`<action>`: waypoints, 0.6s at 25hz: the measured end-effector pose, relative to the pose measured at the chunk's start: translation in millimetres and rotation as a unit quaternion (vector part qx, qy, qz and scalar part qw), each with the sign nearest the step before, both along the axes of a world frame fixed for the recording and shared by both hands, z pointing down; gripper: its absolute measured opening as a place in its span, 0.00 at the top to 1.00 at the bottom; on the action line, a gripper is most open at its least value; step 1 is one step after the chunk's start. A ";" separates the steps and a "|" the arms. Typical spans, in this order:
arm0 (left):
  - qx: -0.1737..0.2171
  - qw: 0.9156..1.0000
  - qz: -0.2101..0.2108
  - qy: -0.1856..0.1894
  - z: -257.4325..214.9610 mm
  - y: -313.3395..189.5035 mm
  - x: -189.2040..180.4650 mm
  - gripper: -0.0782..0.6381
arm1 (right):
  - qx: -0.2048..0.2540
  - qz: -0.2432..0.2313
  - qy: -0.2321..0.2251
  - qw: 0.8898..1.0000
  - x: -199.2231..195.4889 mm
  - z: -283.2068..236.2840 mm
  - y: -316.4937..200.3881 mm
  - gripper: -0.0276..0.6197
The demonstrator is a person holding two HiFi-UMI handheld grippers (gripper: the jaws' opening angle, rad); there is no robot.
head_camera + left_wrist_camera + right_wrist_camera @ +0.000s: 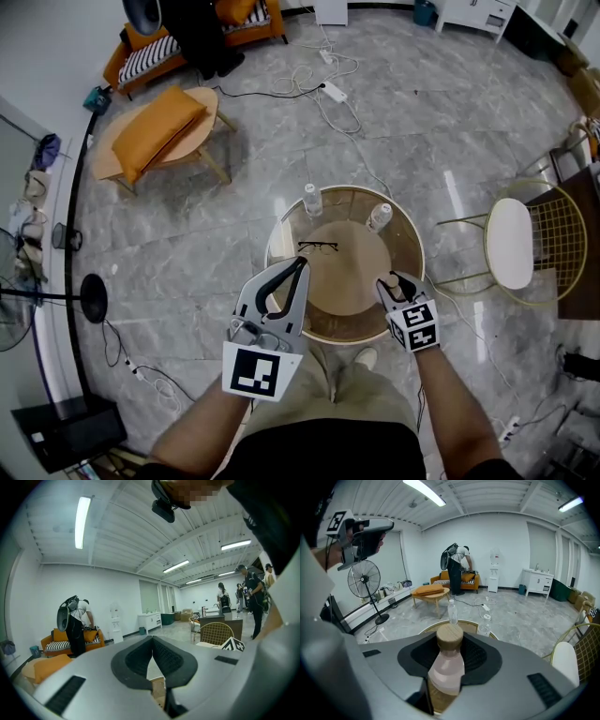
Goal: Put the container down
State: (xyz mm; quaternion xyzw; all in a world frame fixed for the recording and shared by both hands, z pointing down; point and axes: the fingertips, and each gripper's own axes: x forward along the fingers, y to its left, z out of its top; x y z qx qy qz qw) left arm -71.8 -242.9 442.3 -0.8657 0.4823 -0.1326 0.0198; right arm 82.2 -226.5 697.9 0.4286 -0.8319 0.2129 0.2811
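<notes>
Two bottles at the table's far edge, one pair of glasses mid-table — your right gripper is clamping the lone container; your left gripper is sitting closed, empty.

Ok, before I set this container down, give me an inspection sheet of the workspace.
Surface: round table, glass ring round a wooden centre, centre mostly bare.
Job's things: container, wooden lid, upright in the right gripper, over the table's near right rim.
Clutter: water bottles at the far side; eyeglasses near the middle.
Grippers: right shut on the container; left gripper shut, empty, held up.
Cables: power strip and cords on the floor beyond the table; nothing seen on the table.
Surroundings: wire chair to the right, orange cushion on a low table, fan.
</notes>
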 end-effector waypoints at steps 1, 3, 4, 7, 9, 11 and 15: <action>0.000 1.000 0.003 -0.004 1.2 -1.1 0.8 0.87 | -0.001 0.001 0.002 1.000 0.3 3.4 -1.2 0.73; -0.001 1.000 0.009 -0.012 4.5 -4.0 2.5 0.87 | -0.003 0.002 0.004 1.000 1.1 10.7 -4.1 0.73; -0.002 1.000 0.012 -0.015 6.4 -5.8 3.2 0.87 | -0.004 0.003 0.003 1.000 0.8 14.3 -5.7 0.73; -0.006 1.000 0.017 -0.019 11.4 -10.6 4.3 0.87 | -0.007 0.001 0.005 1.000 -1.4 23.7 -9.6 0.73; -0.010 1.000 0.016 -0.015 14.4 -13.2 6.3 0.87 | -0.009 -0.001 0.008 1.000 -0.2 28.7 -12.4 0.73; -0.012 1.000 0.018 -0.014 19.4 -13.6 8.3 0.87 | -0.012 0.001 0.007 1.000 1.3 34.7 -13.9 0.73; -0.019 0.999 0.024 -0.021 33.6 -11.5 10.3 0.87 | -0.016 0.007 0.000 1.000 0.0 47.8 -14.9 0.73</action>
